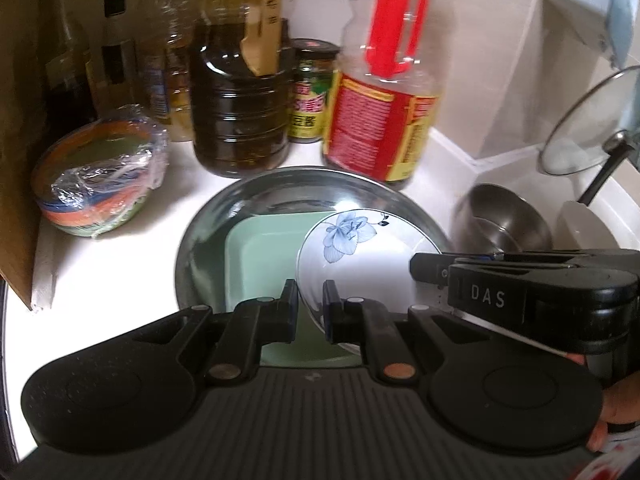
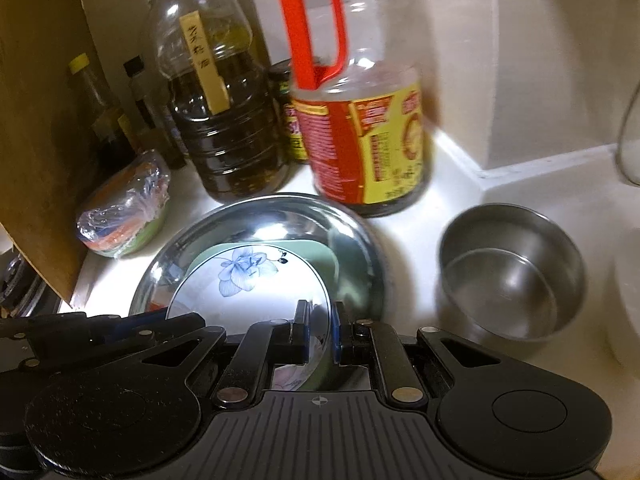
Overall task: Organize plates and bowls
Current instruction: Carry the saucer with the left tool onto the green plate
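A white bowl with a blue flower (image 1: 360,256) (image 2: 248,288) sits tilted on a pale green square plate (image 1: 260,256) (image 2: 320,252), inside a wide steel basin (image 1: 224,208) (image 2: 352,236). My left gripper (image 1: 310,304) is shut on the bowl's left rim. My right gripper (image 2: 320,328) is shut on its right rim and shows in the left wrist view (image 1: 520,288). A small steel bowl (image 2: 508,272) (image 1: 504,220) stands on the counter to the right.
Oil and sauce bottles (image 1: 240,100) (image 2: 360,120) stand close behind the basin. A wrapped stack of coloured bowls (image 1: 100,176) (image 2: 124,216) sits at the left by a wooden board (image 1: 16,120). A glass lid (image 1: 584,124) leans at the right.
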A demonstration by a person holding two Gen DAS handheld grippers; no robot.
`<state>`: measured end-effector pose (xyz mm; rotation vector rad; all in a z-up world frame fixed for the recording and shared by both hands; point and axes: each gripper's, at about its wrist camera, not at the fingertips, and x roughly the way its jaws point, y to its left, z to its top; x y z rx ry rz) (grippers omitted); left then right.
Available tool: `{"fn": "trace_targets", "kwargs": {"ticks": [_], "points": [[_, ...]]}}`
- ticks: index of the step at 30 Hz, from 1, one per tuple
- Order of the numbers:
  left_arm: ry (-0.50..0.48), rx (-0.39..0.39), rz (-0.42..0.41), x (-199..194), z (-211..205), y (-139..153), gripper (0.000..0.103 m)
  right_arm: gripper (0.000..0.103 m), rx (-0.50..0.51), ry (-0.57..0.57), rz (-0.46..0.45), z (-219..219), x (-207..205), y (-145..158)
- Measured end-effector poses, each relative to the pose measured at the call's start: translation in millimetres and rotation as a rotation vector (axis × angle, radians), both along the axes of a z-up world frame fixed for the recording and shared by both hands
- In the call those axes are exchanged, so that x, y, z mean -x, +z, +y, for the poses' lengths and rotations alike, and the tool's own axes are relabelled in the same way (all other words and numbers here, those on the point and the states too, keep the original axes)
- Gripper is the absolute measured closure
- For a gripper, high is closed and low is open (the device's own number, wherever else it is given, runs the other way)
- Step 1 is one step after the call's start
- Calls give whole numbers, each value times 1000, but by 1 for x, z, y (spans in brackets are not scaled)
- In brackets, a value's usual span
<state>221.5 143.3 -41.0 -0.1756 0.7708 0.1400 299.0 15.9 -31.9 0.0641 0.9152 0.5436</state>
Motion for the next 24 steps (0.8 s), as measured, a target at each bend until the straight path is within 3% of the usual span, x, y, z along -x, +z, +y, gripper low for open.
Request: {"fn": "trace_targets", "kwargs": {"ticks": [24], "points": [[-14, 26, 71, -29, 29, -22, 92, 92, 29, -28, 70, 29, -20, -28]]}}
